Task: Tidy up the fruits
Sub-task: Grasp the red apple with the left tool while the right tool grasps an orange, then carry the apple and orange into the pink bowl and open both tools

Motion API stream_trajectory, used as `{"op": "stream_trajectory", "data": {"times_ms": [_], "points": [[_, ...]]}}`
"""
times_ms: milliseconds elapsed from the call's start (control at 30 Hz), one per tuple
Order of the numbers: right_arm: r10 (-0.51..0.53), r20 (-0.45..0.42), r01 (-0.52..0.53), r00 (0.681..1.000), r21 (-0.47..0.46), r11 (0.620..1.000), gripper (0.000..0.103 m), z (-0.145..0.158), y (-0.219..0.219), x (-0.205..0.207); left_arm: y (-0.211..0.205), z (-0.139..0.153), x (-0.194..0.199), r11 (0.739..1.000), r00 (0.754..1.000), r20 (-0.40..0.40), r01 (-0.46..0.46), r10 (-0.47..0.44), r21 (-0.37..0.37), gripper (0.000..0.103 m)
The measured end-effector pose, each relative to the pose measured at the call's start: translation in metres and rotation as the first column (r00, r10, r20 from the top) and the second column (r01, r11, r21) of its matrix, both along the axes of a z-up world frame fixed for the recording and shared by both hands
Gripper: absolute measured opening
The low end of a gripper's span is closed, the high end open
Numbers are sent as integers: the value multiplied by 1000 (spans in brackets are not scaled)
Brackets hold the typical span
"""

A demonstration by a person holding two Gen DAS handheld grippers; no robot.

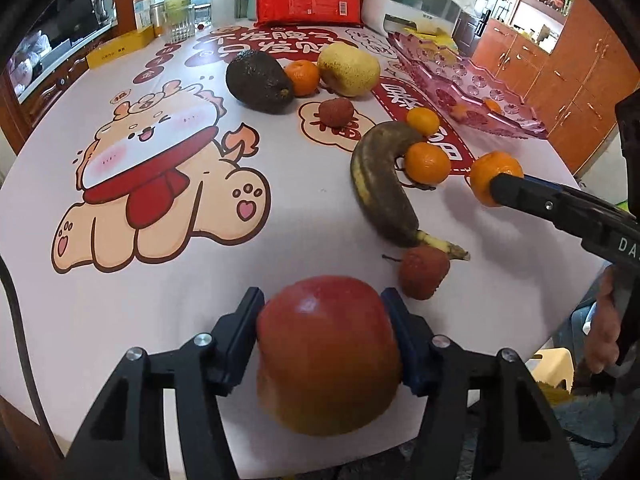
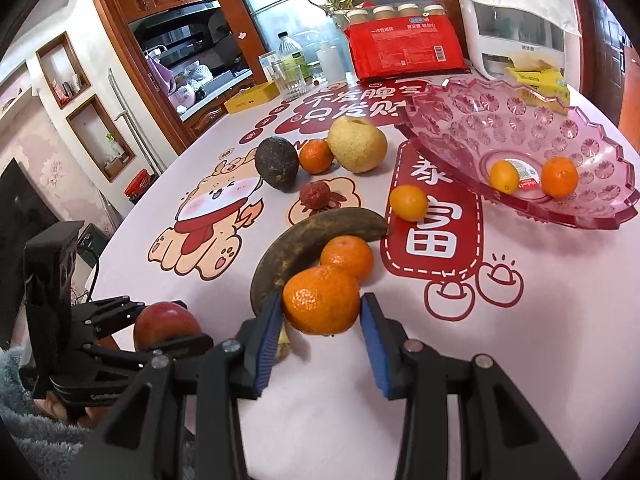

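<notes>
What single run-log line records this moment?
left gripper: shut on red apple | right gripper: shut on orange mandarin | pink glass bowl: two fruits

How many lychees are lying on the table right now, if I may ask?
2: one lychee between the avocado and banana, another by the banana's stem near the gripped apple; more could be hidden.

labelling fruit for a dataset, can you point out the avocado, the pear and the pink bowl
avocado (image 2: pixel 277 163): right wrist view, middle of its dark skin
pear (image 2: pixel 357 145): right wrist view, centre of its yellow side
pink bowl (image 2: pixel 460 120): right wrist view, bare patterned inner wall, left of the two fruits inside
</notes>
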State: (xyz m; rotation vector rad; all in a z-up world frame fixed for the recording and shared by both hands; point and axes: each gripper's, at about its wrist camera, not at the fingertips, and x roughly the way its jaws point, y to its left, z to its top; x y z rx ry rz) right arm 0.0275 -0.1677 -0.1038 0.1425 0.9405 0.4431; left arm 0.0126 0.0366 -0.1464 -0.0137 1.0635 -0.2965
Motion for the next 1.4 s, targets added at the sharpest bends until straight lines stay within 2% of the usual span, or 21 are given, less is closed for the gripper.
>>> {"op": "stream_trajectory", "data": {"times_ms": [100, 233, 433, 600, 733, 833, 933, 1100, 1233, 1400], "points": [[1, 9, -1, 1000, -2, 1000, 40, 3, 0, -4, 1, 3, -1, 1000, 1000, 6, -9, 9, 7, 58], [-3, 28, 3, 1000, -4, 1000, 40, 10, -1, -8, 1, 20, -6, 1000, 998, 57, -14, 13, 19, 58], [-13, 68, 13, 998, -2, 1000, 40, 26, -6, -10, -15, 64, 7, 999, 988, 149, 34, -36, 13, 58], [-47, 127, 48, 991, -5, 999, 40, 51, -20, -3, -41, 112, 33, 994, 968, 233, 104, -96, -22, 58], [-112, 180, 119, 977, -27, 993, 40, 75, -43, 11, -75, 155, 63, 986, 939, 309, 165, -151, -20, 58], [-169, 198, 180, 966, -38, 983, 40, 87, -69, 30, -103, 176, 89, 979, 924, 333, 205, -187, -18, 58], [-236, 196, 247, 952, -37, 968, 40, 95, -100, 56, -132, 185, 117, 974, 922, 328, 225, -205, -23, 58], [-331, 153, 341, 931, -45, 939, 40, 86, -154, 100, -182, 167, 178, 969, 941, 253, 241, -223, -43, 58], [-392, 68, 396, 918, -58, 917, 40, 56, -184, 130, -216, 123, 223, 973, 964, 153, 226, -217, -42, 58], [-418, -22, 413, 908, -103, 905, 40, 12, -190, 150, -233, 70, 251, 982, 981, 61, 187, -185, -17, 58]]}}
